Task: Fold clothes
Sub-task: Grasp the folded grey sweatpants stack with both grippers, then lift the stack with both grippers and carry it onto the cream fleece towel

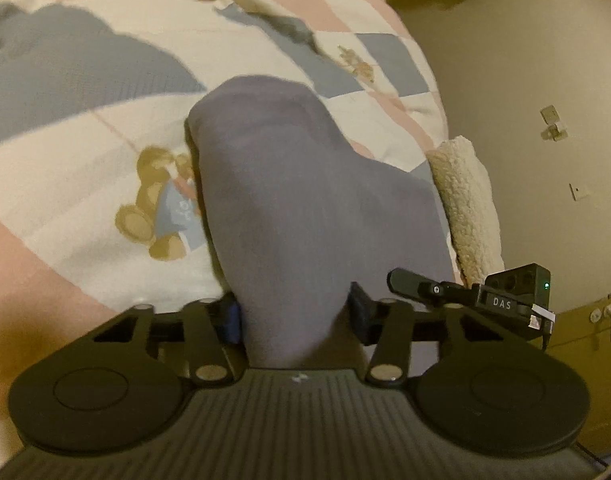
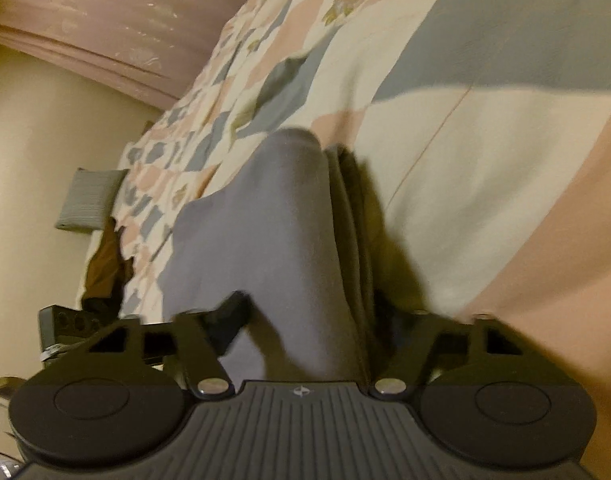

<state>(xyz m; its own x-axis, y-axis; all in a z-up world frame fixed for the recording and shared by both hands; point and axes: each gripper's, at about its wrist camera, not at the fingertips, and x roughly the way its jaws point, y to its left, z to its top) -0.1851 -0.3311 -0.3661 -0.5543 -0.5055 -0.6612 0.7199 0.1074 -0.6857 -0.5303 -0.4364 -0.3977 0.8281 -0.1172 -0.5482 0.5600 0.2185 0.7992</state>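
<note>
One grey-purple knit garment [image 1: 289, 200] hangs clamped in both the left gripper [image 1: 295, 316] and right gripper [image 2: 305, 332] above one patchwork teddy-bear quilt [image 1: 105, 140], near its right edge.

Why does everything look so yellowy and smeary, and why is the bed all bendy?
Left wrist view: dim warm light tints the wall yellow; the quilt is softly blurred and bulges from the fisheye lens. Right wrist view: the grey garment and right gripper are smeared by motion, with a dark shadow beside the cloth.

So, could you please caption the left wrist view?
Left tongs grip a grey garment above a teddy-bear quilt.
</note>
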